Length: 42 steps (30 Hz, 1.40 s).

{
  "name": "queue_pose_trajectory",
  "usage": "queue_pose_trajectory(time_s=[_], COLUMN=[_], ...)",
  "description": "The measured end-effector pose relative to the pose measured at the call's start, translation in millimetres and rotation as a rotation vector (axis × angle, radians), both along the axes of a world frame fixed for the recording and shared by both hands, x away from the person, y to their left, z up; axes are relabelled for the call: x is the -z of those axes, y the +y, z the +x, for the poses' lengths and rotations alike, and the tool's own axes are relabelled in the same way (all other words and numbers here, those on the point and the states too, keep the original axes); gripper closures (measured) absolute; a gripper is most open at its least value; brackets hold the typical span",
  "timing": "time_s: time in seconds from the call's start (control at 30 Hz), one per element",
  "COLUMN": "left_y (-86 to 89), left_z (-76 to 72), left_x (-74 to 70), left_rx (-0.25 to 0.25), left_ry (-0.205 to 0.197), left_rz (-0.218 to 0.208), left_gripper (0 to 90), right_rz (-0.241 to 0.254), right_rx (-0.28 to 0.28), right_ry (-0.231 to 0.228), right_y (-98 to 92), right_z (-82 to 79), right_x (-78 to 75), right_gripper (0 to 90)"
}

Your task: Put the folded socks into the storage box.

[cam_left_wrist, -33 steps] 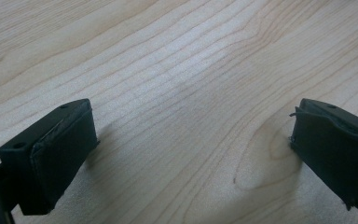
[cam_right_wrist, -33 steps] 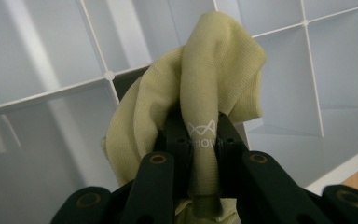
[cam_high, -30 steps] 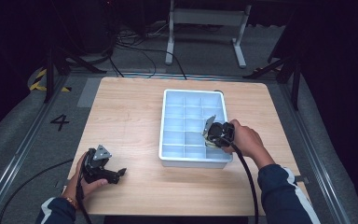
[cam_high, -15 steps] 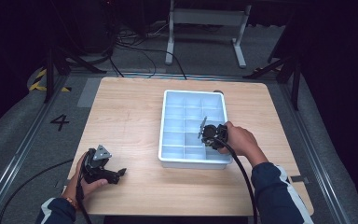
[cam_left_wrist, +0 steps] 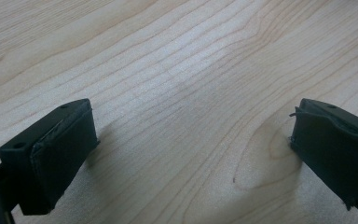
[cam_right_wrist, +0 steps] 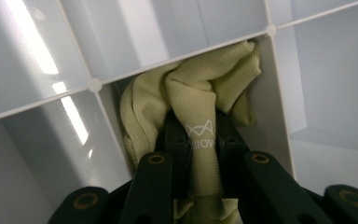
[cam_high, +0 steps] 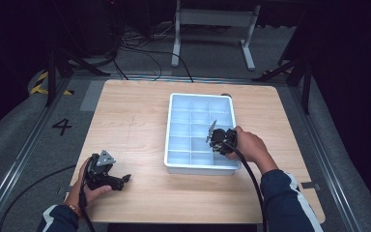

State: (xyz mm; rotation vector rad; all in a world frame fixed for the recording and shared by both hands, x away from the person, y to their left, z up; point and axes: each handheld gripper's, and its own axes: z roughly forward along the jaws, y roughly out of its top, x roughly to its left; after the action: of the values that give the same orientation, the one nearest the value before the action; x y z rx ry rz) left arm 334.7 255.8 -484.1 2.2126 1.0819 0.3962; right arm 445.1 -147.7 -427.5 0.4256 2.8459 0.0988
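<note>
Sock going into the tray

The right gripper (cam_right_wrist: 199, 154) clamps a pale sock (cam_right_wrist: 200, 98) — bunched at 12 o'clock, inside one cell of the tray (cam_high: 174, 166). The left gripper (cam_left_wrist: 191, 154) rests agape on the table (cam_left_wrist: 177, 70).

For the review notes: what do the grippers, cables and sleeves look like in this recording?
Both grippers are black. The left gripper carries a grey three-cornered plate on top and has blocky black jaws. A black cable trails from the right gripper. The sleeves are dark navy with white stripes, and a band sits on the left wrist.
</note>
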Motion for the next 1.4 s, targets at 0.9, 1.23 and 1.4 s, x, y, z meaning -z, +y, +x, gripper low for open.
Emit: queue_pose_trajectory(time_s=[0.9,1.23,1.4], left_y=[0.4,0.4,0.3], left_z=[-0.3,-0.3,-0.4], left_x=[-0.1,-0.1,-0.1], left_rx=[0.002,0.002,0.002], left_ry=[-0.006,-0.006,-0.004], left_rz=[0.003,0.004,0.002], left_gripper=[0.4,0.4,0.4], right_rz=[0.053,0.114,0.157], right_rx=[0.027,0.036,0.047], right_ry=[-0.039,-0.054,-0.061], right_y=[-8.6,-18.9,-24.9], right_z=[-2.9,-6.0,-9.4], right_x=[-9.7,-19.8,-25.9], right_gripper=[67.5,62.5,60.8])
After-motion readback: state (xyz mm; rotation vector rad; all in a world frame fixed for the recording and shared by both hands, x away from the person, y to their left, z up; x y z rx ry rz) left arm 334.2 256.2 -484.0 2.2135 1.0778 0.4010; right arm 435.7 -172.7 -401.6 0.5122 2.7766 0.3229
